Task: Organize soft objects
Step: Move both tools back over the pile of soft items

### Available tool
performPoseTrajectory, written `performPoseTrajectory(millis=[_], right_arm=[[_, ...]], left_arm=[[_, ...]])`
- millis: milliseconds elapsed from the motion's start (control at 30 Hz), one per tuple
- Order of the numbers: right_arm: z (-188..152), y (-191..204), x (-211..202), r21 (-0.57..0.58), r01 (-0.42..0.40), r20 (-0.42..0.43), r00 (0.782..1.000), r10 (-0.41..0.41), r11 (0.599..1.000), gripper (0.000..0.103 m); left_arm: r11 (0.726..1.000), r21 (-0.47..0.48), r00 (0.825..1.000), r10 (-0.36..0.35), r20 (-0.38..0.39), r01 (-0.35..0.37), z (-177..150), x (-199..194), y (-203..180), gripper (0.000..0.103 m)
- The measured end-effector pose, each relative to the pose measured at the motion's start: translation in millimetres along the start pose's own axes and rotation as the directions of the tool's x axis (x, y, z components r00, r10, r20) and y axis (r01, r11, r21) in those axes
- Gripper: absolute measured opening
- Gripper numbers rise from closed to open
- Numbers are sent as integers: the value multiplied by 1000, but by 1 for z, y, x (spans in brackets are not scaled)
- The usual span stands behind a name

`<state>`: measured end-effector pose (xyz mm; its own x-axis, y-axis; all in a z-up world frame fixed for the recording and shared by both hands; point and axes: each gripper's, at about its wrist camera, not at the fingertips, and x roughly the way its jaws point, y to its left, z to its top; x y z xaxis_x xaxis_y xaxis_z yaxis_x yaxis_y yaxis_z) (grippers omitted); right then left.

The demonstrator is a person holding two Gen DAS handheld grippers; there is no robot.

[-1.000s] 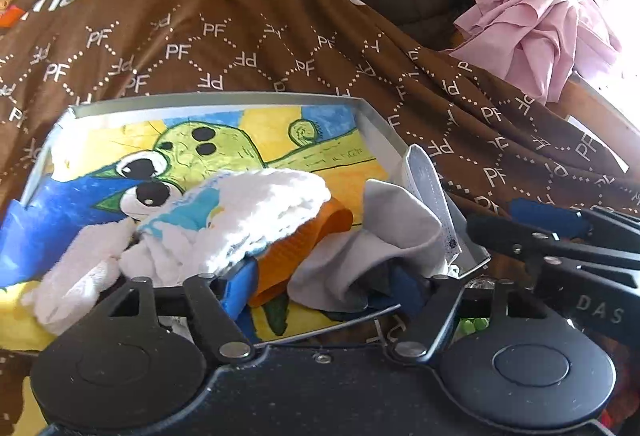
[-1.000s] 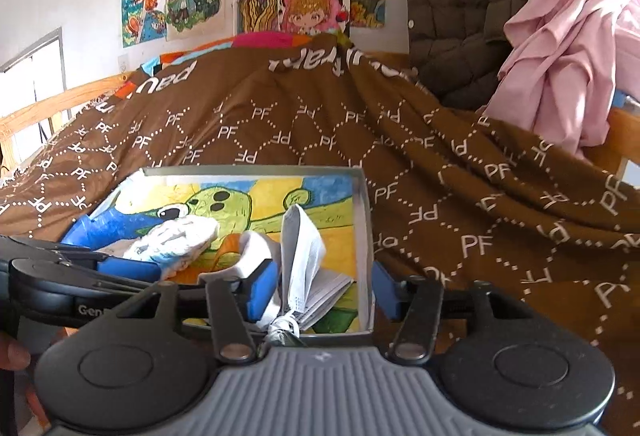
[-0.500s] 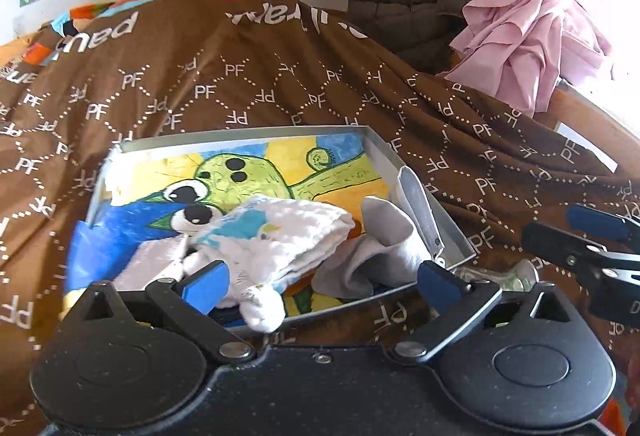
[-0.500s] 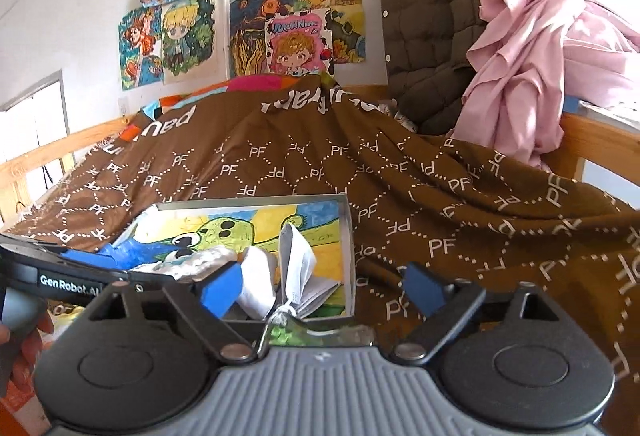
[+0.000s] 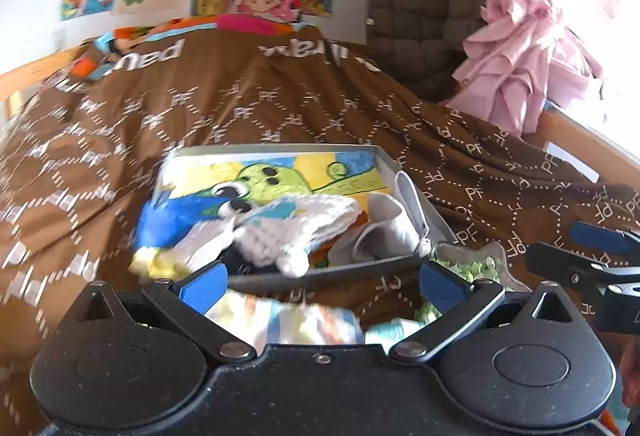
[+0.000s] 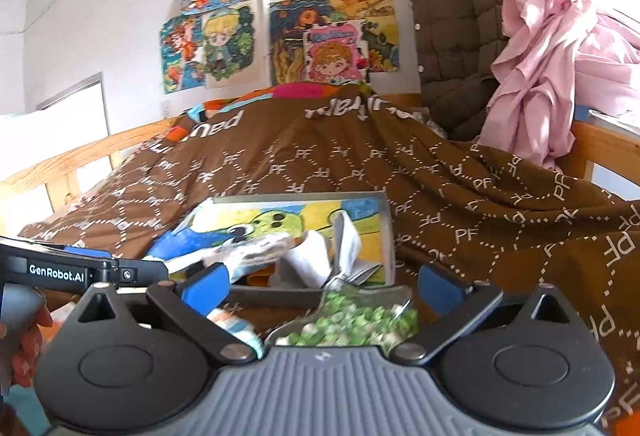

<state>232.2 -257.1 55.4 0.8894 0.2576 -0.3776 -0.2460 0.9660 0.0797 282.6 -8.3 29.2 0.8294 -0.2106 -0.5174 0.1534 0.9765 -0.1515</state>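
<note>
Both sets of fingers [image 5: 203,282] have just spread wide with nothing between them, left gripper [image 5: 320,282] and right gripper [image 6: 320,284] hanging short of the tray [image 5: 320,272] on the bed where the white knit [image 5: 296,224] and grey cloth [image 5: 380,232] sit, so probably best to clear the rim before grabbing the striped sock [image 5: 280,320] below.

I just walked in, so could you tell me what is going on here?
A person is sorting soft things on a bed, a gripper in each hand. The left gripper and right gripper have just been opening and hold nothing. The white knit piece and grey cloth lie in the tray.
</note>
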Motion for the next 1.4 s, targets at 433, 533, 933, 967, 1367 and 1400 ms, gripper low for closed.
performPoseTrajectory(millis=[433, 533, 933, 967, 1367, 1400], right_arm=[[-10, 23, -45, -24, -54, -41, 998, 53, 998, 103], [-15, 23, -49, -3, -53, -62, 997, 53, 999, 103], [-32, 33, -37, 0, -104, -132, 986, 103, 995, 103], [-33, 34, -35, 0, -109, -140, 984, 108, 994, 103], [-57, 50, -16, 11, -171, -231, 958, 169, 985, 103], [-59, 51, -15, 16, -175, -237, 956, 174, 984, 103]], left_arm=[[994, -68, 996, 82, -34, -85, -39, -70, 5, 102], [994, -69, 995, 87, -38, -90, -48, -78, 4, 102], [976, -146, 986, 149, -81, -159, -81, -89, 24, 102], [975, -145, 984, 155, -87, -166, -82, -89, 25, 102], [975, -74, 970, 200, -139, -211, -95, -90, 39, 102], [976, -63, 970, 200, -139, -210, -95, -90, 39, 102]])
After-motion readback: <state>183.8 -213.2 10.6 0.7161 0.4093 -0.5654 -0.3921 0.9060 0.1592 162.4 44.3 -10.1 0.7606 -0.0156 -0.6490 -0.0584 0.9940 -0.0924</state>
